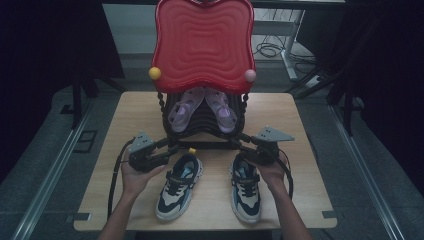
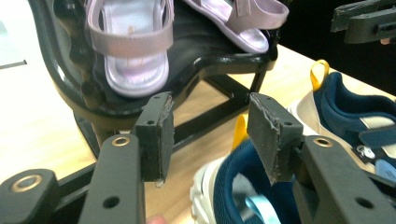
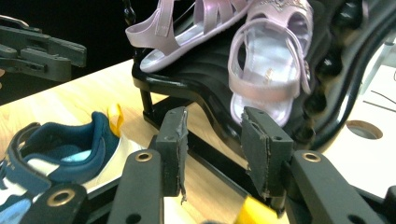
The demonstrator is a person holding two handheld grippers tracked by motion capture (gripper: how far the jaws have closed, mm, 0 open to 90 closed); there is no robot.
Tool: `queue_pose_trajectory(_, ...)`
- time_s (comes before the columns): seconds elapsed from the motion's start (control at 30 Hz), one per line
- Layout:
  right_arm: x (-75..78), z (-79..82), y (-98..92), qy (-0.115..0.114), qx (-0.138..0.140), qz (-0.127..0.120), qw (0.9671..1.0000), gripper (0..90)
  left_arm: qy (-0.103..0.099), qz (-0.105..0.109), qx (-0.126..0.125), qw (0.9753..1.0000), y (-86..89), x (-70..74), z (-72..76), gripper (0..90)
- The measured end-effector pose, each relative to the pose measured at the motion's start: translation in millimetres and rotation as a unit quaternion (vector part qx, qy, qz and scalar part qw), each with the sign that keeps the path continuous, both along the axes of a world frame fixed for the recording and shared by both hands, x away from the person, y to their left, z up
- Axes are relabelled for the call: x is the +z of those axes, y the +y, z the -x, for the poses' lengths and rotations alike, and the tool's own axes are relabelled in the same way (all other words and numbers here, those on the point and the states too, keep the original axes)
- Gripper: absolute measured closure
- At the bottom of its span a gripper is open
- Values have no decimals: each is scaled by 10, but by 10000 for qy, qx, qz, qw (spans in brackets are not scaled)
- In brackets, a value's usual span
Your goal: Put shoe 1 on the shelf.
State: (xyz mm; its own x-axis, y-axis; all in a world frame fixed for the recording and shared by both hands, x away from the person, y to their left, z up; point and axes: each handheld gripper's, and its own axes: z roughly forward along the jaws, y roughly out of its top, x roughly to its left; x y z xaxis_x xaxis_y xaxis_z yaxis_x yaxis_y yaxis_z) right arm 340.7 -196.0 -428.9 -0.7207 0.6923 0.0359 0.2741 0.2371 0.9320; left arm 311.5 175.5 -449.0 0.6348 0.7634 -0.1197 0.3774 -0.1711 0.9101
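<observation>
From the high view, a pair of navy and cream sneakers sat on the wooden table (image 1: 300, 150) in front of a black shoe rack (image 1: 205, 132) with a red wavy top; the left sneaker (image 1: 179, 186) lay angled, the right sneaker (image 1: 246, 189) straighter. The left gripper (image 1: 167, 150) hovered just over the left sneaker's heel, and the right gripper (image 1: 239, 145) sat just above the right sneaker's heel. Two lilac sandals (image 1: 204, 109) rested on the rack's black shelf. In the left gripper view, the left gripper (image 2: 210, 135) stood with jaws parted and nothing between them, one pad near the left sneaker's (image 2: 233, 186) heel collar by its yellow pull loop. In the right gripper view, the right gripper (image 3: 212, 149) was likewise spread and empty, pointing at the rack's base below a sandal (image 3: 266, 70), with the left sneaker (image 3: 60, 154) to the side.
</observation>
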Motion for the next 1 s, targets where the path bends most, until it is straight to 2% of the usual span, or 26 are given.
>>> queue_pose_trajectory(0.33, -105, 194, -259, 21, -50, -1, 10000, 605, 305, -5, 0, 9995, 117, -102, 134, 504)
queue_pose_trajectory(0.47, -131, 262, -337, 55, -50, -14, 10000, 601, 388, 66, 5, 9992, 164, -132, 207, 502)
queue_pose_trajectory(0.73, -208, 339, -395, 170, 5, 20, 9999, 576, 553, 13, -105, 9984, 190, -191, 303, 508)
queue_pose_trajectory(1.0, -239, 402, -484, 205, -94, -120, 9997, 571, 735, 22, -157, 9972, 244, -278, 393, 508)
